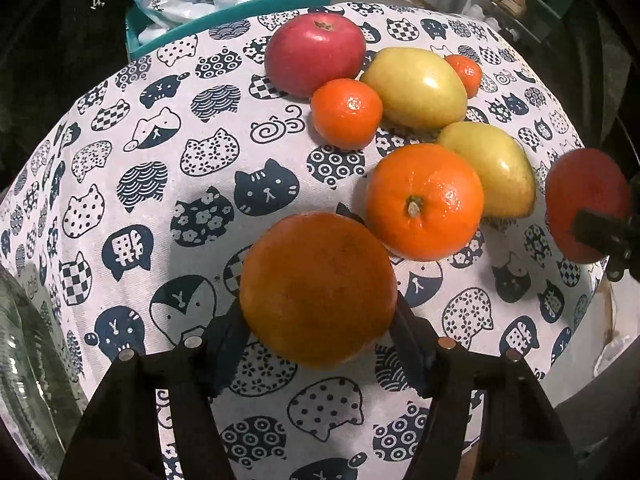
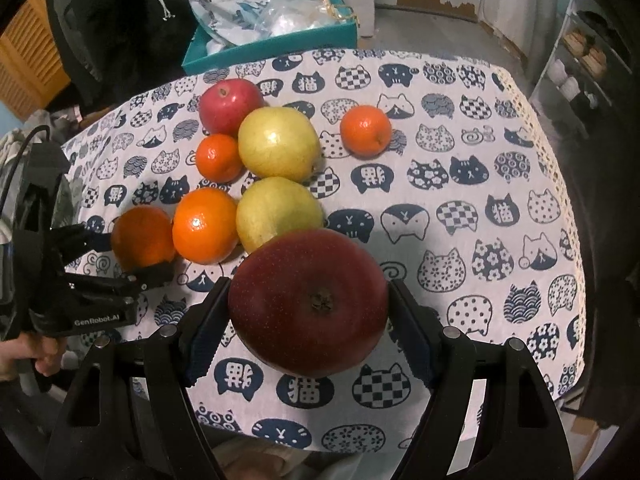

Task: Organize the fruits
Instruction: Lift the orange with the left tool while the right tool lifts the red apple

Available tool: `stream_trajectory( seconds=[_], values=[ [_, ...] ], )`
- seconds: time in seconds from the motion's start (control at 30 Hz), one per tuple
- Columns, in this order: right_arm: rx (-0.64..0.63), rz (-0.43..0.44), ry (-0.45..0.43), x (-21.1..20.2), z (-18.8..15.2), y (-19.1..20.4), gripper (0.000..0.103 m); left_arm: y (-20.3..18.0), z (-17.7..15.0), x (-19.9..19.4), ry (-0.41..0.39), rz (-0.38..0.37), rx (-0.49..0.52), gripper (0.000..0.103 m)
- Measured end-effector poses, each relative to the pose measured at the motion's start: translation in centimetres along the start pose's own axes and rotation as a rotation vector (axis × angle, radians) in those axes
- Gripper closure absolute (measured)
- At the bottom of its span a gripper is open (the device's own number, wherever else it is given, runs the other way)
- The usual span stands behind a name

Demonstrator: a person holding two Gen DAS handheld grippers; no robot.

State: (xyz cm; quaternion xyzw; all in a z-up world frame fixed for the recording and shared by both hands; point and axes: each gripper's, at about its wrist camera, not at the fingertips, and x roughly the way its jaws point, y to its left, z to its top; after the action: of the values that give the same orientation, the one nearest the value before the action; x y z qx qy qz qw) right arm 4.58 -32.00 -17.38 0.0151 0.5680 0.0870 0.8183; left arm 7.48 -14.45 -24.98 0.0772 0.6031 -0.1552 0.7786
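My left gripper (image 1: 318,316) is shut on a large orange (image 1: 318,290) just above the cat-print tablecloth (image 1: 160,184); it also shows in the right wrist view (image 2: 142,236). My right gripper (image 2: 308,312) is shut on a dark red apple (image 2: 308,300), seen at the right edge of the left wrist view (image 1: 584,200). On the cloth lie a second red apple (image 2: 230,104), two yellow-green pears (image 2: 278,148) (image 2: 278,212), a mid-size orange (image 2: 204,226), a small mandarin (image 2: 219,158) and a lone mandarin (image 2: 365,130).
A teal box (image 2: 276,46) with plastic bags stands beyond the table's far edge. A clear glass vessel (image 1: 24,380) sits at the left edge of the left wrist view. A shelf unit (image 2: 580,64) stands at the far right. The table's right edge has lace trim.
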Motion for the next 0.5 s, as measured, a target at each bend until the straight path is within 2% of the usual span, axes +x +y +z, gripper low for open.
stream_trajectory(
  seconds=[0.2, 0.3, 0.33, 0.4, 0.43, 0.5],
  values=[
    [-0.018, 0.001, -0.038, -0.8, 0.7, 0.7, 0.026, 0.8, -0.5, -1.4, -0.019, 0.001, -0.016, 0.037],
    [-0.026, 0.002, -0.059, -1.3, 1.1, 1.0, 0.026, 1.2, -0.8, -3.0, -0.053, 0.009, -0.011, 0.039],
    [-0.028, 0.002, -0.067, -1.4, 1.2, 1.2, 0.026, 1.2, -0.8, -3.4, -0.066, 0.01, -0.009, 0.045],
    [-0.032, 0.004, -0.076, -1.7, 1.4, 1.4, 0.026, 1.1, -0.7, -5.3, -0.128, 0.015, 0.008, 0.067],
    [-0.034, 0.005, -0.08, -1.8, 1.5, 1.5, 0.026, 0.8, -0.4, -5.6, -0.135, 0.012, 0.013, 0.087],
    [-0.036, 0.007, -0.084, -1.8, 1.6, 1.7, 0.026, 1.0, -0.1, -6.1, -0.123, -0.031, -0.001, 0.085]
  ],
)
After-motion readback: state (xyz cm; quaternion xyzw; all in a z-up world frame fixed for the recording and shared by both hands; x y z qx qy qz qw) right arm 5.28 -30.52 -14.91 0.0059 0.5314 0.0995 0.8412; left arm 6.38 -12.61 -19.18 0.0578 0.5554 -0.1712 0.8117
